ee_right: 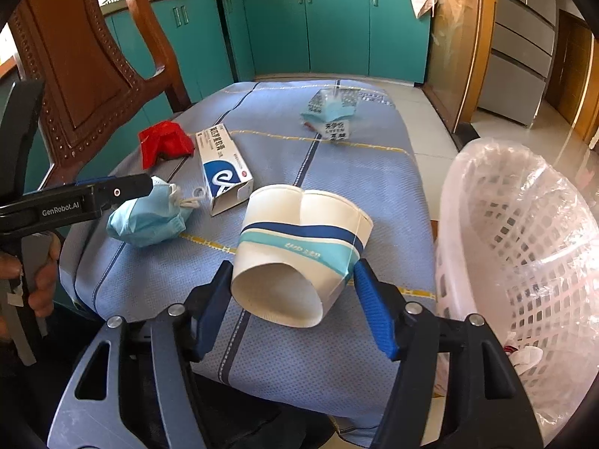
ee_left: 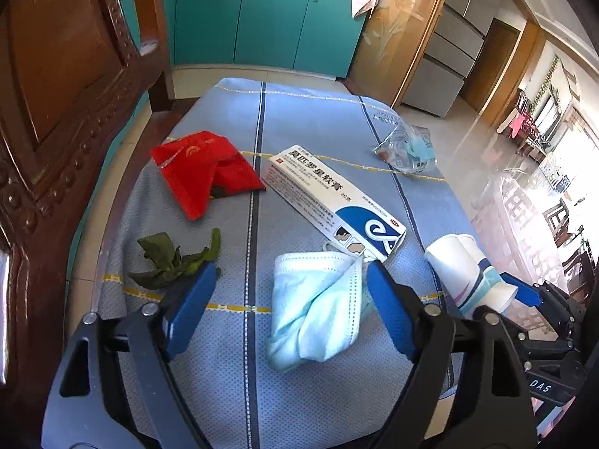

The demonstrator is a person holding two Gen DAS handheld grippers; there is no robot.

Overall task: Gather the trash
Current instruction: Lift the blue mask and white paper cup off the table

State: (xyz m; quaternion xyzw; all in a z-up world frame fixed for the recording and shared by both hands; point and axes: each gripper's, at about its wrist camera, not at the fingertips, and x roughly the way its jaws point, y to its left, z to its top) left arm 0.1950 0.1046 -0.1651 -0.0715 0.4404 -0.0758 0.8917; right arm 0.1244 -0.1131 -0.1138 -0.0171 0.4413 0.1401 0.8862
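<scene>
Left hand-held gripper (ee_left: 290, 284): angled steeply down over the blue striped cloth (ee_left: 262, 119) covering the bench, jaws spread wide, nothing gripped. A crumpled light-blue face mask (ee_left: 318, 307) lies on the cloth between the blue fingers (ee_left: 191, 299), apart from the left one and close against the right one. The person's left hand (ee_right: 41, 280) wraps the handle at the edge of the right wrist view.

Right hand-held gripper (ee_right: 292, 292): also tilted down, jaws set on either side of a crushed paper cup (ee_right: 299, 254) lying on its side, base toward the camera; whether the pads press it cannot be told.

Other trash on the cloth:
- white and blue ointment box (ee_left: 333, 194)
- red packet (ee_left: 202, 179)
- wilted green leaves (ee_left: 176, 262)
- clear bag holding a mask (ee_left: 408, 147)

Bag-lined white basket (ee_right: 524, 247): stands just right of the bench.
</scene>
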